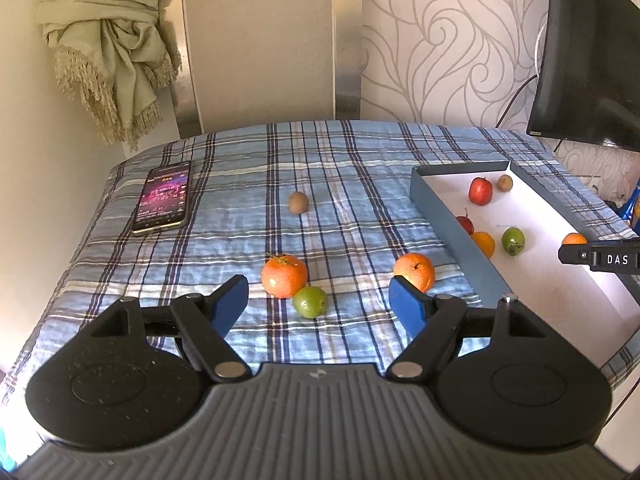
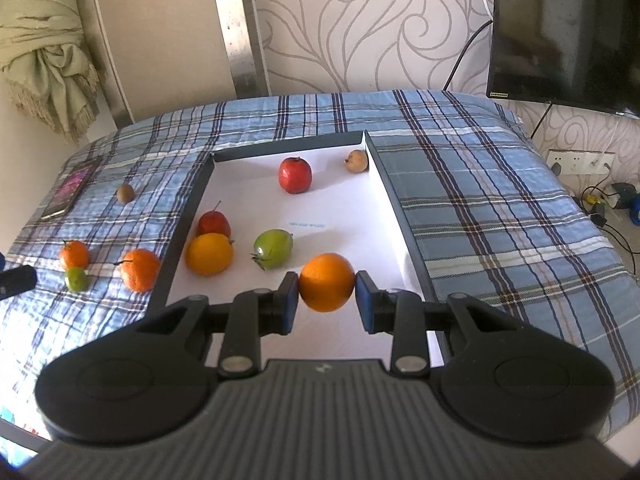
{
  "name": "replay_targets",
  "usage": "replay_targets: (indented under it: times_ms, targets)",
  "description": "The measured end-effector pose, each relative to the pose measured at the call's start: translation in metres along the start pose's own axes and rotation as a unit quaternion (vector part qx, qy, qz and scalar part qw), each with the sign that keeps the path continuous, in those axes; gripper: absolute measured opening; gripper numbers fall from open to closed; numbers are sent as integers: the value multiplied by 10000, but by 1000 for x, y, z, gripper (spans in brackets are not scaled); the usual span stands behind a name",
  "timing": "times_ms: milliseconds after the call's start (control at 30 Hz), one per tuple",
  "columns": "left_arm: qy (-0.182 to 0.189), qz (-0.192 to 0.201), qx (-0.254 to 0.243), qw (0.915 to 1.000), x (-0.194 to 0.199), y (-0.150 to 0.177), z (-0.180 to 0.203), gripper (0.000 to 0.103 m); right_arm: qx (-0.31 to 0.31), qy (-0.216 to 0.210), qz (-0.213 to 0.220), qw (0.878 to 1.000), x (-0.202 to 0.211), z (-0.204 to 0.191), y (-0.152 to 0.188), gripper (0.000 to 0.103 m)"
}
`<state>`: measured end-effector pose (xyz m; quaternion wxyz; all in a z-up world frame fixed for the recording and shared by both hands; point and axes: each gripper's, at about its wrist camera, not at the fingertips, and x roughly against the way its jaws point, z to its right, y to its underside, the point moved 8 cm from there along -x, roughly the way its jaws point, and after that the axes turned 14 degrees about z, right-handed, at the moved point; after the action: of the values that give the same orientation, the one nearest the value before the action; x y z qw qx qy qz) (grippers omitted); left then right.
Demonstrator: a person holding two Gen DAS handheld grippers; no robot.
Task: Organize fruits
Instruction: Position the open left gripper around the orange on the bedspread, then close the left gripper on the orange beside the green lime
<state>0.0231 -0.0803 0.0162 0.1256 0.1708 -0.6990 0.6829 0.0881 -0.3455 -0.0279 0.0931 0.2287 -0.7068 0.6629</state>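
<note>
My right gripper (image 2: 327, 302) is shut on an orange (image 2: 327, 287) and holds it over the near part of a dark-walled box (image 2: 182, 216) with a white floor. In the box lie a red apple (image 2: 295, 175), a brown fruit (image 2: 357, 161), a small red fruit (image 2: 214, 223), a yellow-orange fruit (image 2: 209, 254) and a green fruit (image 2: 273, 248). My left gripper (image 1: 318, 304) is open above the cloth. Between and beyond its fingers lie a tangerine (image 1: 284, 275), a small green fruit (image 1: 310, 301) and a second tangerine (image 1: 414, 271). A kiwi (image 1: 299, 202) lies farther back.
A blue plaid cloth (image 1: 248, 240) covers the table. A phone (image 1: 163, 198) lies at its far left. A dark monitor (image 2: 568, 32) stands at the back right, with cables and a wall socket (image 2: 576, 162). A knotted curtain (image 1: 108, 52) hangs at the left.
</note>
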Motion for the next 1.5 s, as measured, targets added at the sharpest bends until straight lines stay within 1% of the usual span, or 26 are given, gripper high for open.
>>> replay_targets:
  times_ms: [200, 467, 533, 567, 633, 967, 1267, 1500]
  targets:
    - [-34, -21, 14, 10000, 1, 2, -7, 81, -39, 145, 4, 9999, -4, 2, 0, 35]
    - [-37, -5, 23, 10000, 0, 0, -12, 81, -23, 218, 74, 9997, -7, 0, -6, 35]
    - [-24, -1, 14, 10000, -1, 0, -12, 81, -26, 209, 139, 9997, -5, -1, -7, 37]
    - [-17, -1, 13, 10000, -1, 0, -12, 81, -27, 214, 190, 9996, -5, -1, -9, 41]
    - [-3, -9, 12, 10000, -2, 0, -12, 81, -27, 213, 258, 9994, -4, -1, -12, 45]
    - [61, -45, 15, 10000, -8, 2, -10, 81, -187, 182, 582, 9980, 11, -3, -27, 45]
    - [71, -30, 49, 10000, -12, 1, -13, 81, -205, 13, 900, 9957, 28, -19, -45, 45]
    - [-10, -43, 104, 9999, -17, 2, -22, 81, -93, -248, 970, 9949, 38, -43, -50, 45]
